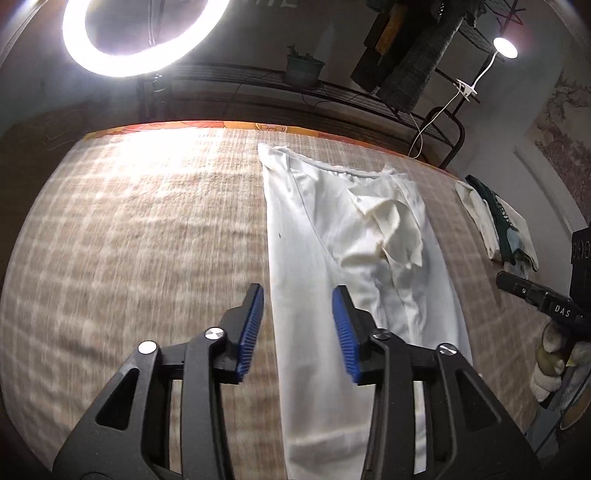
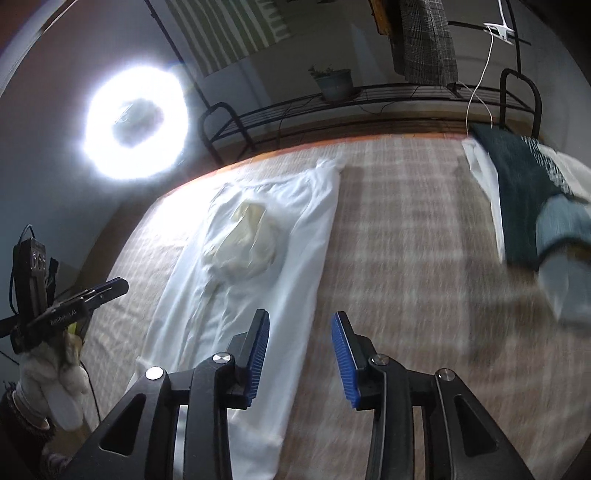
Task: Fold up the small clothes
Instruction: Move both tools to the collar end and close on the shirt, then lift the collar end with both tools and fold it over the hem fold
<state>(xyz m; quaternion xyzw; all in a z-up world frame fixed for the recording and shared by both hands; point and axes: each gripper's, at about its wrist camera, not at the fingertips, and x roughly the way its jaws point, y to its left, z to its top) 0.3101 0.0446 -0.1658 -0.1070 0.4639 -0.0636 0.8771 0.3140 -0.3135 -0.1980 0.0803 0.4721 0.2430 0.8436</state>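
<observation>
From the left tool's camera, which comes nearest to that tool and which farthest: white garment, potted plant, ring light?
1. White garment, on the checked cover directly below the left tool.
2. Potted plant, on the rack behind.
3. Ring light, upper left; too close to call with the plant.

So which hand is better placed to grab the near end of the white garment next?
Probably left: the left gripper hangs open directly over the white garment, while the right gripper sits past its edge.

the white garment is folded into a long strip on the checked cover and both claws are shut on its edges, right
Not quite. The long white folded garment does lie on the beige checked cover, but both wrist views show the left claw and right claw open, holding nothing.
</observation>
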